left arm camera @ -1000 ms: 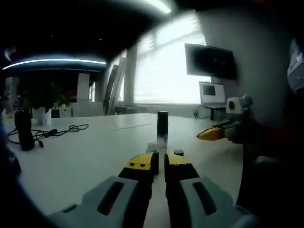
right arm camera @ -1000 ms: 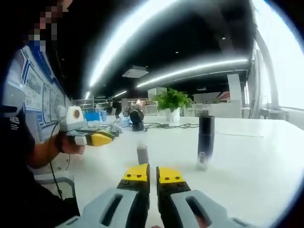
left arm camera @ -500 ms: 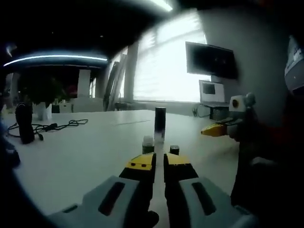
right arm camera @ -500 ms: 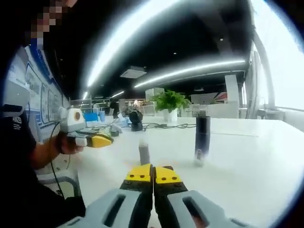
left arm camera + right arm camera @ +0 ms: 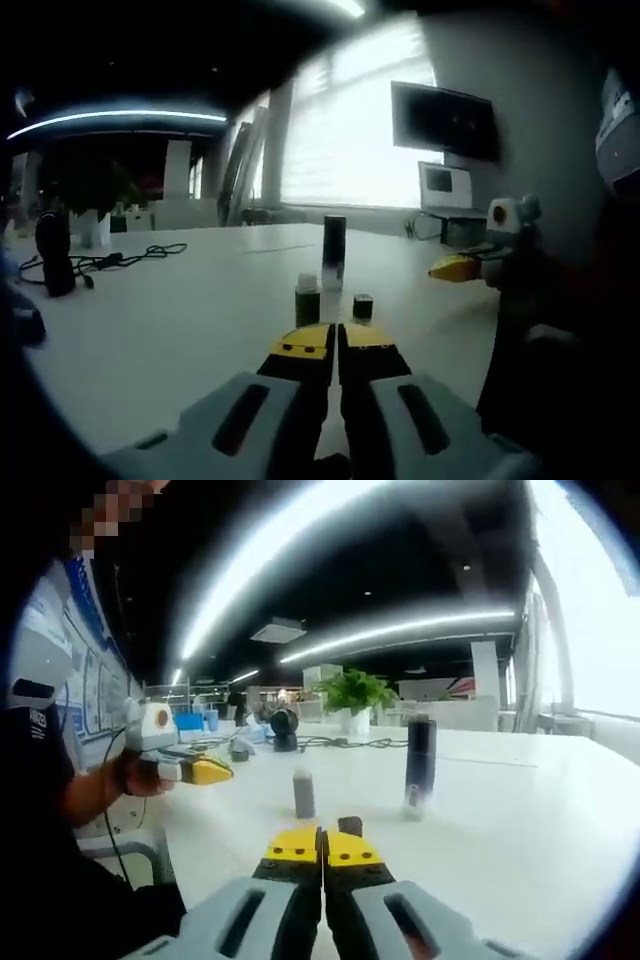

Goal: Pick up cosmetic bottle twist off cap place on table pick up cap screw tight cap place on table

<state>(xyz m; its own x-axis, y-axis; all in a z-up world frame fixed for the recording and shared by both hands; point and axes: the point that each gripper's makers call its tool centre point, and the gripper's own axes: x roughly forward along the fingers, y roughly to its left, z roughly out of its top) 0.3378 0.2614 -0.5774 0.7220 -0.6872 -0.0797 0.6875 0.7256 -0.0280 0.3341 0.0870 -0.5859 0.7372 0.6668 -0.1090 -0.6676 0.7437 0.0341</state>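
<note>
Left hand-held gripper (image 5: 336, 338), yellow-tipped, jaws pressed together and holding nothing, low over the white table (image 5: 180, 320). Just ahead of its tips: small cosmetic bottle with a pale top and greenish body (image 5: 307, 300), standing upright on the table. Beside that bottle, to its right in the left gripper view: small dark cap (image 5: 362, 307), resting on the table, apart from the bottle. Behind the bottle: tall dark cylindrical container (image 5: 334, 252), upright. Well to the right of the bottle in that view: the right hand-held gripper, raised above the table in the person's hand.

Right hand-held gripper (image 5: 322, 844), jaws likewise closed on nothing. Ahead of its tips in the right gripper view: the same small bottle (image 5: 303, 793), upright; the cap (image 5: 349, 826) nearest the tips, right of the bottle; the tall dark container (image 5: 419, 762) farther right. Left of the bottle: the left gripper, held in a hand (image 5: 138, 776). Far beyond the bottle: green potted plant (image 5: 353, 694) and black cables (image 5: 345, 743) on the table.
</note>
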